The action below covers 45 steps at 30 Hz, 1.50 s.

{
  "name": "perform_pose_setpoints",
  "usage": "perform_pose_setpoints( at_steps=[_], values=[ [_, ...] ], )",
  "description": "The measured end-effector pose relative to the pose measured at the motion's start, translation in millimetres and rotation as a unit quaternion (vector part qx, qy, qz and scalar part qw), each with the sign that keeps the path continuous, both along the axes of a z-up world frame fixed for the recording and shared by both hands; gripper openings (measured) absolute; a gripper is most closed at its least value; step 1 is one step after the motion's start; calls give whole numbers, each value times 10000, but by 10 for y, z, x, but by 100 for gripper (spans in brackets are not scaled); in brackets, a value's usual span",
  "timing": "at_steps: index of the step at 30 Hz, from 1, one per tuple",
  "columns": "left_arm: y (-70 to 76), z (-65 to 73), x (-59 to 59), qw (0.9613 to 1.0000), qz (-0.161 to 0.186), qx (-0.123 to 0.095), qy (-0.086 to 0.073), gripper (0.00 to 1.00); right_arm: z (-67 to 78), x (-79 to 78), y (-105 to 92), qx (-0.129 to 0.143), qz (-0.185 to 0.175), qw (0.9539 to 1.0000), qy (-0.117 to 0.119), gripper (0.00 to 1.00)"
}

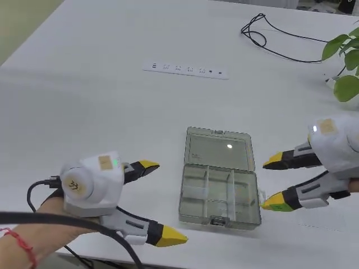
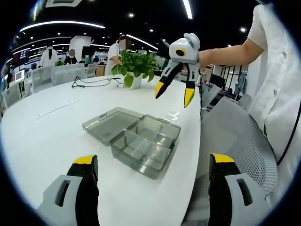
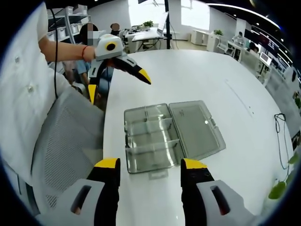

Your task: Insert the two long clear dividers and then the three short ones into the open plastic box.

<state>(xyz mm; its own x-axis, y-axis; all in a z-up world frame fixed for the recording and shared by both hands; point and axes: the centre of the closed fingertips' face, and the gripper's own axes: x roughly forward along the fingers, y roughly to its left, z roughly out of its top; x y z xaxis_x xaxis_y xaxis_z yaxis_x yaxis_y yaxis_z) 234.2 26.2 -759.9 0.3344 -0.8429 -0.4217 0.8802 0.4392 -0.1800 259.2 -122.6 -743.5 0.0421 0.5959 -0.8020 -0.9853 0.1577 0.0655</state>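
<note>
The box (image 1: 220, 208), lid (image 1: 220, 148) laid flat behind it and clear dividers (image 1: 206, 180) standing in its tray, sits near the front edge of a white table (image 1: 112, 112), flanked by the left gripper (image 1: 161, 202) and right gripper (image 1: 272, 182), both hovering with jaws spread wide, empty.

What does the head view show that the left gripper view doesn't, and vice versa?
Head view adds the red cord bracelet behind the left gripper. Left gripper view adds the grey mesh chair, the person's white shirt and distant people. Both share the open smoky clear plastic box, the right gripper and the green leafy plant.
</note>
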Motion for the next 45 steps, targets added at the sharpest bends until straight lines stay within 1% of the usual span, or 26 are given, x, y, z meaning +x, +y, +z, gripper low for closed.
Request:
perform_pose_setpoints(
  at_steps=[7, 13, 15, 16, 21, 23, 29, 30, 32, 34, 40, 42, 43, 45],
  values=[
    [9, -5, -4, 10000, 13, 8, 16, 100, -140, -57, -325, -332, 63, 9994, 56, 56],
    [20, 3, 4, 10000, 26, 12, 17, 100, -340, -56, -609, -698, 154, 9974, 86, 56],
    [20, 12, 10, 10000, 33, 3, 11, 100, -401, -52, -678, -807, 185, 9965, 86, 56],
    [21, 17, 15, 10000, 40, 1, 11, 100, -449, -56, -731, -903, 201, 9957, 112, 56],
    [22, 24, 23, 10000, 47, -5, 5, 100, -620, -48, -908, -1240, 363, 9916, 87, 54],
    [21, 18, 18, 10000, 43, -5, 21, 100, -708, -42, -989, -1419, 456, 9888, 62, 54],
    [22, 2, 4, 10000, 41, 0, 49, 100, -866, -25, -1100, -1713, 687, 9828, -38, 50],
    [23, 4, 4, 10000, 42, -5, 49, 100, -895, -28, -1116, -1773, 707, 9816, -15, 50],
    [27, 2, 4, 10000, 46, 2, 54, 100, -981, 0, -1153, -1830, 753, 9802, -50, 48],
    [30, 0, 5, 10000, 56, -2, 69, 100, -1009, 16, -1183, -1924, 759, 9784, -76, 48],
    [37, -2, 10, 9999, 69, -6, 74, 100, -1061, 12, -1223, -2009, 802, 9763, -55, 44],
    [40, -2, 14, 9999, 79, -16, 76, 100, -1047, 37, -1223, -2035, 811, 9756, -120, 41],
    [40, -3, 15, 9999, 84, -19, 79, 100, -1049, 42, -1217, -2036, 765, 9760, -107, 41],
    [44, -10, 14, 9999, 83, -12, 82, 100, -1048, 61, -1220, -2082, 830, 9743, -217, 38]
  ],
)
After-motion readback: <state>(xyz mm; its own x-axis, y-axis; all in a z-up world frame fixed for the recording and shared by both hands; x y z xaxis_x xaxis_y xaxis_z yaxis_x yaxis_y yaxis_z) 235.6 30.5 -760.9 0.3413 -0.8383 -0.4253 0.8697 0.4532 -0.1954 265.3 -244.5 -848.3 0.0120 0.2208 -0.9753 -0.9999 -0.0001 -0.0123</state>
